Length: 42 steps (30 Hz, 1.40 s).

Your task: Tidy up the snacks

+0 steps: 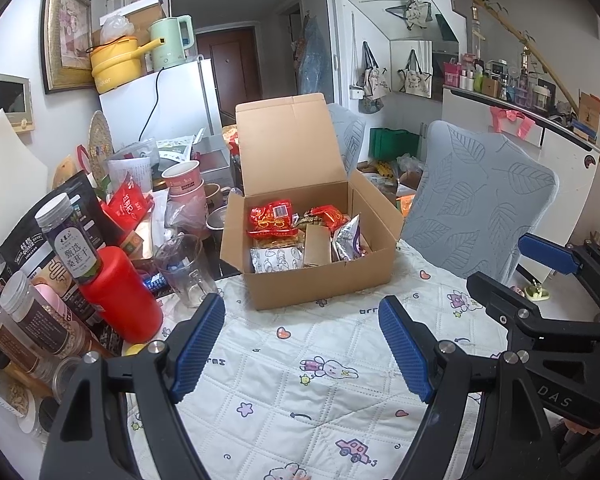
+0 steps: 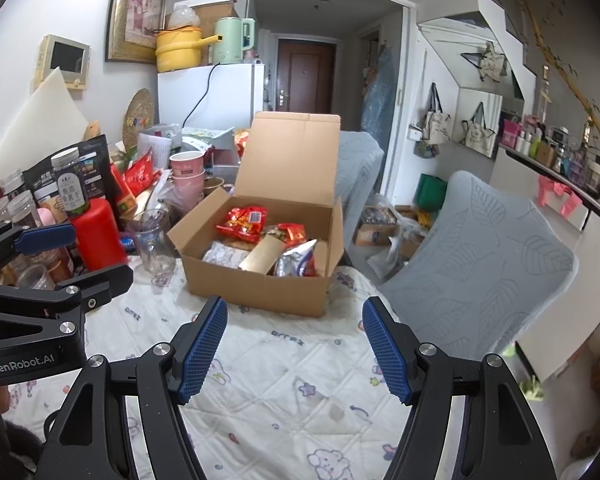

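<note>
mostly done by the look: snack packets (image 1: 274,218) in cardboard box (image 1: 320,280) mid-surface, lid up. left hand-held gripper (image 1: 302,346) & right hand-held gripper (image 2: 294,346) wide, empty, near box. red packet (image 1: 126,204) + jars (image 1: 74,240) left outside.

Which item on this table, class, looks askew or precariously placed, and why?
The dark-labelled jar sits tilted on top of the red canister at the table's cluttered left side, perched rather than standing flat, so it could slide off. The snacks in the cardboard box lie jumbled at angles. Nothing looks spilled.
</note>
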Each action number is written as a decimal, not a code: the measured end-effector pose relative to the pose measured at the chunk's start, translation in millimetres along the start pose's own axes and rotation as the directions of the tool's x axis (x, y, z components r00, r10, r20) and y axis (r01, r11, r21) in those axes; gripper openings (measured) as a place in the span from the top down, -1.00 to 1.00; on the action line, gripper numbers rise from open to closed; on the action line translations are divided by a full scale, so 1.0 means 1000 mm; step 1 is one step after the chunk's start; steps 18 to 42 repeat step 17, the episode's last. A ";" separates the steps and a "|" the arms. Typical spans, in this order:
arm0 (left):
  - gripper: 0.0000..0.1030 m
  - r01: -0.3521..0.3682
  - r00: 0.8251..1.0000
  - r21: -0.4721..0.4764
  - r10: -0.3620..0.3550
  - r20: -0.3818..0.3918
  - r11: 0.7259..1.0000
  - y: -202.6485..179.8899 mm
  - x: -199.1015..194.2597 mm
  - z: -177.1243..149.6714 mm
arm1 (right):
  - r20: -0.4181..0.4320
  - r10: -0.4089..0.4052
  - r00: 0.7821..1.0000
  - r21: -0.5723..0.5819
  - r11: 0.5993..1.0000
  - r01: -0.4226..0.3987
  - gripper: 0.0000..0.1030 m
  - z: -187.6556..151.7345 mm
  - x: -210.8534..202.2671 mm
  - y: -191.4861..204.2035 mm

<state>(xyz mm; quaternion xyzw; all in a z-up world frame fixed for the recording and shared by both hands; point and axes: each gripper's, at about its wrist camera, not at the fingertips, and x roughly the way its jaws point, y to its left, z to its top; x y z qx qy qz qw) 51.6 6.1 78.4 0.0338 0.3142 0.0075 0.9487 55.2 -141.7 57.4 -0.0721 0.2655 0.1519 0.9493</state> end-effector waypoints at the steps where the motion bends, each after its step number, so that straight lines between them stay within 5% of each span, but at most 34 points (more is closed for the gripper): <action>1: -0.55 -0.001 1.000 0.000 0.001 0.000 1.000 0.000 0.000 0.000 | 0.000 0.000 1.000 0.001 1.000 0.000 -0.37 0.001 0.000 0.001; 42: -0.55 0.008 1.000 0.002 -0.008 -0.012 1.000 -0.002 0.007 0.000 | -0.018 -0.002 1.000 0.017 1.000 0.002 -0.38 -0.005 0.006 -0.012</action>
